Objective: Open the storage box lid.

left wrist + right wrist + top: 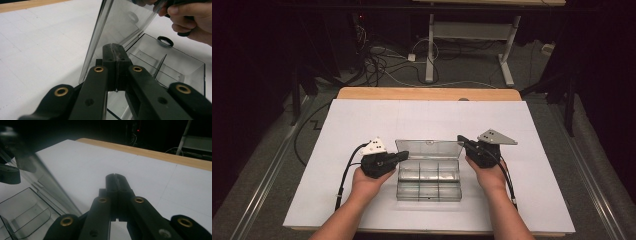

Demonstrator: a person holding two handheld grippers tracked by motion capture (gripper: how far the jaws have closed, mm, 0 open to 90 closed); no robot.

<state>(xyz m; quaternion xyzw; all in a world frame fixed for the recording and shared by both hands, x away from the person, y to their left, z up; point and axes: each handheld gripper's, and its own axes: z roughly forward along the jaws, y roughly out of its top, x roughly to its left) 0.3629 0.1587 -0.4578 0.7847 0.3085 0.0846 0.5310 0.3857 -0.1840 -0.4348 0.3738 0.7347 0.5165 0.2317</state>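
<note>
A clear plastic compartment box lies on the white sheet with its lid standing up at the back. My left gripper is shut at the lid's left end, its tip by the lid's lower corner. In the left gripper view the shut jaws have nothing between them, in front of the lid and the empty compartments. My right gripper is shut beside the lid's upper right corner. In the right gripper view its tips point over bare sheet, with the lid to their left.
The white sheet covers a wooden table. Beyond the table's far edge are cables and a white desk frame on the floor. In the left gripper view a hand holds the right gripper beside the lid's top.
</note>
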